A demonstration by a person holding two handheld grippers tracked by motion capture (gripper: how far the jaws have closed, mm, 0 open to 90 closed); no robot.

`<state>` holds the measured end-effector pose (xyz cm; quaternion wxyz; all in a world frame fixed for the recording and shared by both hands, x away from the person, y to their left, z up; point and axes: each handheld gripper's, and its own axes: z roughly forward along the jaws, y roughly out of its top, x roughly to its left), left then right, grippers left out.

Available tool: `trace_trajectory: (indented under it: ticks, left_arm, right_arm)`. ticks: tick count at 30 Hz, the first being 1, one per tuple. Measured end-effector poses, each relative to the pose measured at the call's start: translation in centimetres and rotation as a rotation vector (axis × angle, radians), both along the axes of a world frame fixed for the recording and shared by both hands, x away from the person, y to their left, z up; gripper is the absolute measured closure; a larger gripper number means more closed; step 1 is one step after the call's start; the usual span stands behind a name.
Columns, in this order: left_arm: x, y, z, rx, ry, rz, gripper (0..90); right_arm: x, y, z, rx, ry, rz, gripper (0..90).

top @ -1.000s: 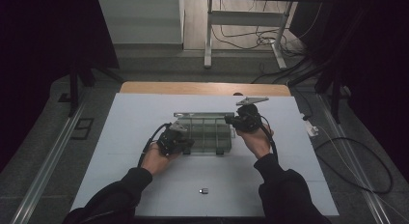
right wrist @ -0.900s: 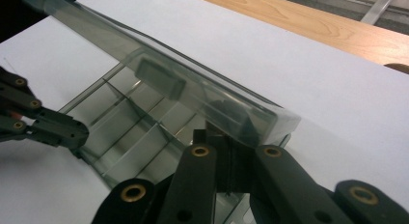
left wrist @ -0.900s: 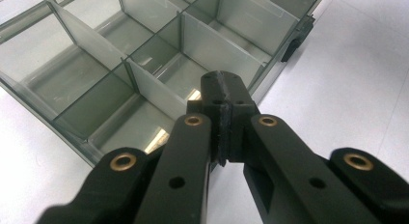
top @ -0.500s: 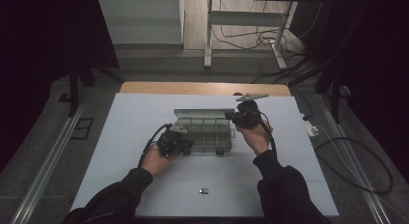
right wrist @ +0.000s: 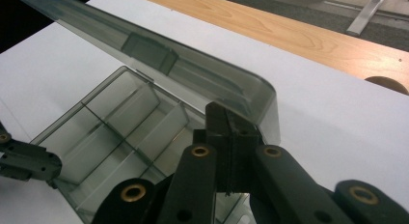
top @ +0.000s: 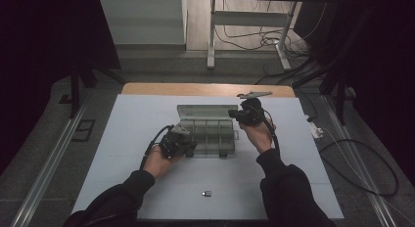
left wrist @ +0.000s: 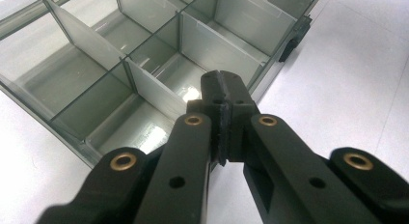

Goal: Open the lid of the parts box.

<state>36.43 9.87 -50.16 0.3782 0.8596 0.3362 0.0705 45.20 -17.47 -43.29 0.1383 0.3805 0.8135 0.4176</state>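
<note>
A translucent grey compartment box (top: pixel 210 136) lies in the middle of the white table (top: pixel 122 134), its compartments empty (left wrist: pixel 159 45). Its lid (top: pixel 205 110) is raised at the far side. My right gripper (top: pixel 240 115) is at the lid's right corner. In the right gripper view its jaws are shut, tips (right wrist: pixel 229 115) against the lid's edge (right wrist: pixel 159 55), with nothing visibly between them. My left gripper (top: pixel 188 147) is shut, with its tips (left wrist: pixel 223 81) over the box's near wall at the front left. It also appears at the box's corner (right wrist: pixel 29 163) in the right gripper view.
A small dark metal piece (top: pixel 206 193) lies on the table near the front edge, between the person's forearms. A wooden strip (top: pixel 195 89) runs along the table's far edge. Cables (top: pixel 362 158) trail on the floor at the right.
The right gripper has shifted slightly up and left, and the lid stands a little more upright. The left gripper has barely moved.
</note>
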Motion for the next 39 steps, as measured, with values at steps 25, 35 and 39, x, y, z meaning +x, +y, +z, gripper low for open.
trace_trajectory:
  ticks: [25, 35, 39]
  left_arm:
    - [0.1, 0.0, 0.0, -0.004, 0.003, -0.006, 89.5]
    - [0.1, 0.0, 0.0, -0.004, 0.002, -0.008, 89.5]
    - [0.1, 0.0, 0.0, -0.003, 0.002, -0.009, 89.5]
  right_arm:
    - [2.3, 0.2, -0.3, 0.0, 0.0, -0.023, 88.6]
    - [3.0, 0.3, -0.5, -0.004, -0.002, -0.029, 88.6]
    - [3.3, 0.3, -0.6, 0.0, 0.002, -0.035, 88.6]
